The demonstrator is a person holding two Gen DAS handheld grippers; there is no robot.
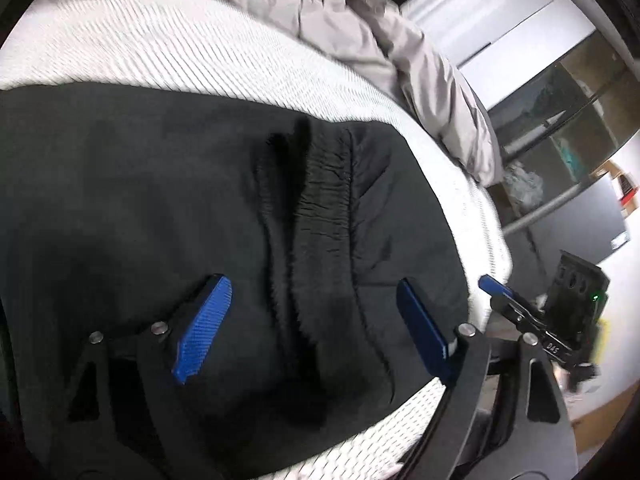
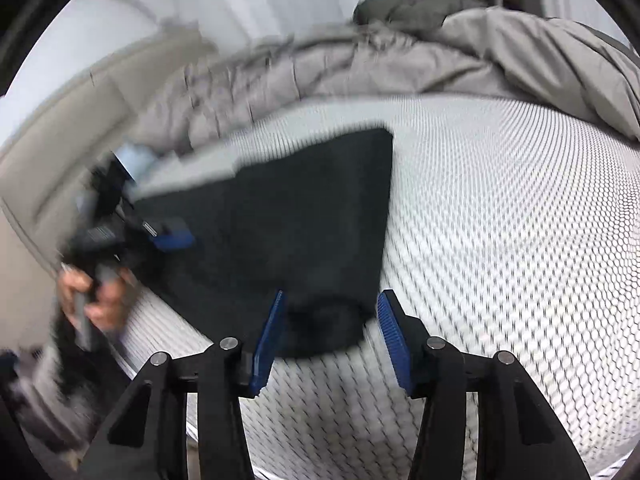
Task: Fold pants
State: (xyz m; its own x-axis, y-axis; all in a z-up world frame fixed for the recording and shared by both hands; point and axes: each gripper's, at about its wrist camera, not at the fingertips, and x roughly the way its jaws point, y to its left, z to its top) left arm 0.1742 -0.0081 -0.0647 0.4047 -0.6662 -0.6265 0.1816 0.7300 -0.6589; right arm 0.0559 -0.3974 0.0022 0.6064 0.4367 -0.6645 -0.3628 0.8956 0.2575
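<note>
Black pants point(image 1: 160, 200) lie flat on a white textured mattress point(image 1: 160, 40); their gathered elastic waistband point(image 1: 324, 200) runs down the middle of the left wrist view. My left gripper point(image 1: 312, 282) hovers over the cloth near the waistband, jaws wide apart, nothing pinched. In the right wrist view the pants point(image 2: 300, 220) form a dark slab. Its near rounded corner lies below and between the blue pads of my right gripper point(image 2: 332, 300), which stands partly open without pressing the cloth. The left gripper point(image 2: 172, 236) shows at the pants' far left edge, held by a hand point(image 2: 92, 300).
A crumpled grey duvet point(image 2: 480, 52) is heaped along the far side of the mattress point(image 2: 500, 220). A beige padded bed frame point(image 2: 60, 140) runs on the left. Beyond the bed's edge are a glass-fronted shelf point(image 1: 560, 120) and a dark screen point(image 1: 588, 224).
</note>
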